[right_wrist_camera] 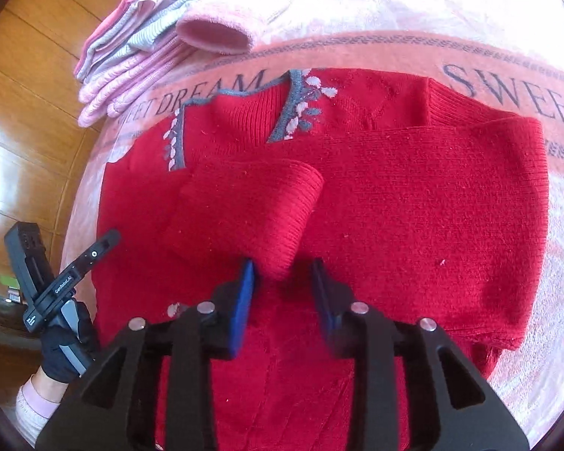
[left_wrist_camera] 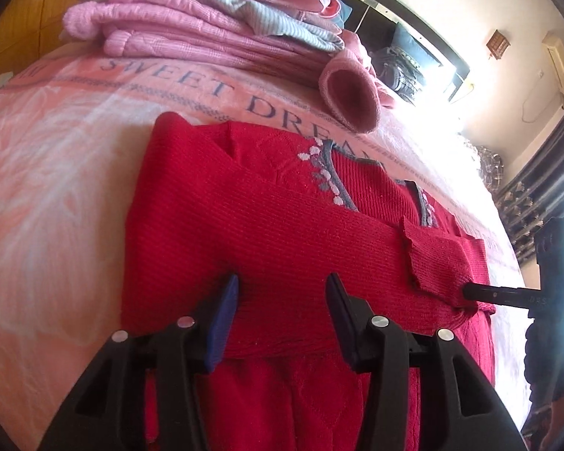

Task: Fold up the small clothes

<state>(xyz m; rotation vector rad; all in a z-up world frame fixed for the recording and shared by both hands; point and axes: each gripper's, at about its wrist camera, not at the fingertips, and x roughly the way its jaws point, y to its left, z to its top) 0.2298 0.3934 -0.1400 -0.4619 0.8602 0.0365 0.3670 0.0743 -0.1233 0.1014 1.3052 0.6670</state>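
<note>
- Pink blanket (left_wrist_camera: 64,173): plush surface printed with "SWEET DREAM" lettering; it carries everything else and curves away at its margins in the fisheye views.
- Red sweater (left_wrist_camera: 244,225): fine ribbed knit, lying flat on the blanket in the middle of both views, both sleeves folded across the chest. The V-neck has grey trim with pale leaf embroidery (right_wrist_camera: 300,112).
- Sleeve cuff (right_wrist_camera: 282,210): ribbed end of the upper sleeve, resting on the sweater body; its lower corner lies between the right tool's blue pads.
- Left gripper (left_wrist_camera: 282,293): fingers spread, hovering at the folded sleeve's near edge; blue pads (left_wrist_camera: 222,323) apart, nothing pinched.
- Right gripper (right_wrist_camera: 284,285): fingers spread to either side of the cuff corner; whether the pads touch the cloth cannot be told.
- Stack of folded clothes (left_wrist_camera: 206,26): pink and pale striped knits piled beyond the sweater's collar, near but apart from it.
- Rolled pink cuff (left_wrist_camera: 349,94): open tube of fleece at the stack's base, nearest item to the neckline.
- Gloved hand (right_wrist_camera: 65,349): dark glove on the left tool's handle, at the sweater's side edge.
- Open room: bare blanket lies beside the sweater away from the stack; wooden panelling (right_wrist_camera: 30,86) shows beyond the bed edge.
</note>
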